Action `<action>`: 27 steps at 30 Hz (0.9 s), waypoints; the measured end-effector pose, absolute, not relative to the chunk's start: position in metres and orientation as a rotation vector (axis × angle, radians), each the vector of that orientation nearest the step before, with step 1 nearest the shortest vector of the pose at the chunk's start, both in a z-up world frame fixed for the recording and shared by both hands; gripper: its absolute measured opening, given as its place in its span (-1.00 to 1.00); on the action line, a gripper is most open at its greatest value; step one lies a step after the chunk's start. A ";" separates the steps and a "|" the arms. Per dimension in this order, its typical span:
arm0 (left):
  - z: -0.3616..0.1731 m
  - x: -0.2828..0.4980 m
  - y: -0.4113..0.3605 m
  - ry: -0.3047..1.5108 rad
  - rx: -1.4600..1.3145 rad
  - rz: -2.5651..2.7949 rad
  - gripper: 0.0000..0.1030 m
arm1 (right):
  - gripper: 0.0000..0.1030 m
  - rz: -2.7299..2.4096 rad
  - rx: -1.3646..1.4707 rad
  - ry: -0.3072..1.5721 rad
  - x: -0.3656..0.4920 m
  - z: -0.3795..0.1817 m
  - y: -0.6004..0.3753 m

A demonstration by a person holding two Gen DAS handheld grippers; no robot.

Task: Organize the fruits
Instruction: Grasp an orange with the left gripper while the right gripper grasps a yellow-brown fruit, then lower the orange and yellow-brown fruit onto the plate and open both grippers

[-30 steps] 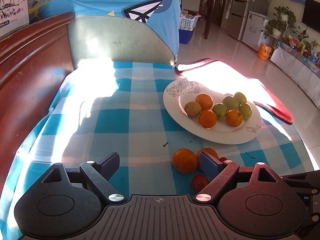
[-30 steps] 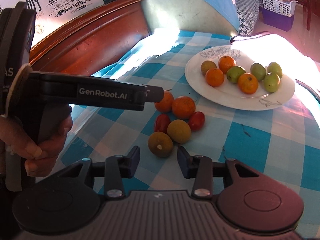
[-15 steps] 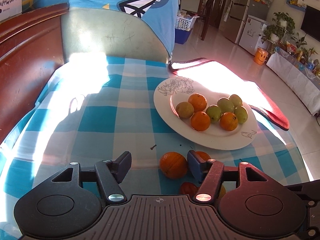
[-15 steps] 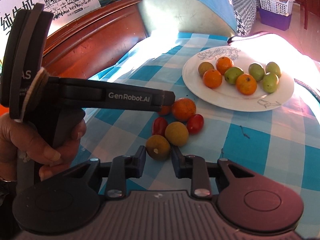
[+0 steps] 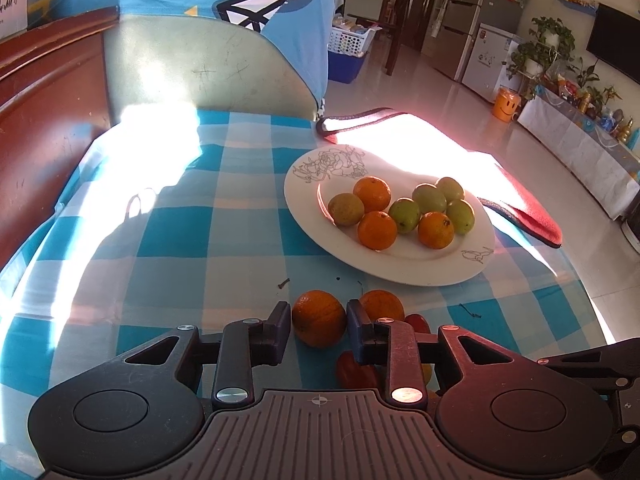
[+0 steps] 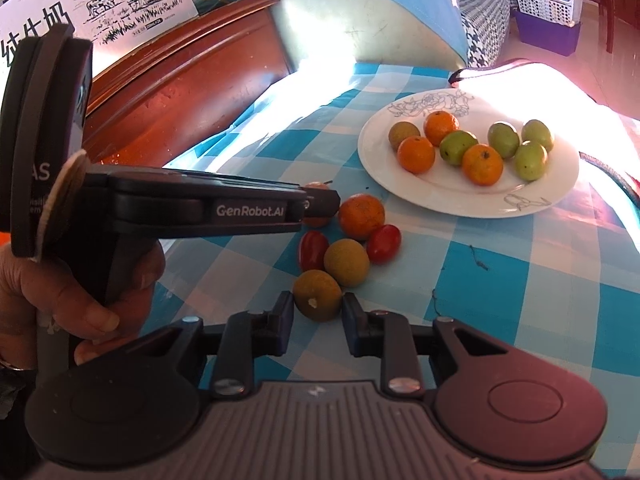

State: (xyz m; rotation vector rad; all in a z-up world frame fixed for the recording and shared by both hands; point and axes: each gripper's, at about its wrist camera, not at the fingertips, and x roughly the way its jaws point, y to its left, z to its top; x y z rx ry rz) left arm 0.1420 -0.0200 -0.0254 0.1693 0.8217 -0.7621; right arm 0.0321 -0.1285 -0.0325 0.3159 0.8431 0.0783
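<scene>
left tongs [image 5: 318, 326] closing around orange [image 5: 319, 323] | right tongs [image 6: 316, 312] gripping brown fruit [image 6: 317, 295] | risk: round fruits slipping, rolling off counter [image 5: 168, 240]

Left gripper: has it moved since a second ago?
Yes. The left gripper has advanced toward the white plate, and its jaws have just been closing around an orange on the checked cloth.

The desk wears a checked cotton-looking cloth [image 5: 168, 240], matt and soft. The plate [image 5: 304, 208] is glazed white ceramic, smooth and shiny. Behind, the wooden headboard [image 6: 192, 80] gleams with red-brown varnish. Both tongs look like matt black plastic with small bright metal screws [image 5: 230, 394].
</scene>
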 end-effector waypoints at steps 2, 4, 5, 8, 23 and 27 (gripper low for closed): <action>-0.029 0.142 -0.022 0.823 0.186 -0.752 -0.41 | -0.49 0.076 0.331 0.847 0.032 -0.034 -0.130; -0.032 0.142 -0.024 0.840 0.198 -0.751 -0.46 | -0.49 0.077 0.330 0.846 0.032 -0.033 -0.130; -0.032 0.141 -0.024 0.829 0.201 -0.751 -0.47 | -0.49 0.076 0.328 0.846 0.032 -0.033 -0.131; -0.029 0.140 -0.022 0.821 0.178 -0.768 -0.48 | -0.49 0.076 0.337 0.843 0.032 -0.032 -0.132; -0.004 0.140 -0.016 0.771 0.129 -0.749 -0.48 | -0.49 0.052 0.385 0.783 0.022 -0.009 -0.152; 0.003 0.139 -0.016 0.755 0.107 -0.760 -0.48 | -0.49 0.043 0.391 0.763 0.021 0.001 -0.160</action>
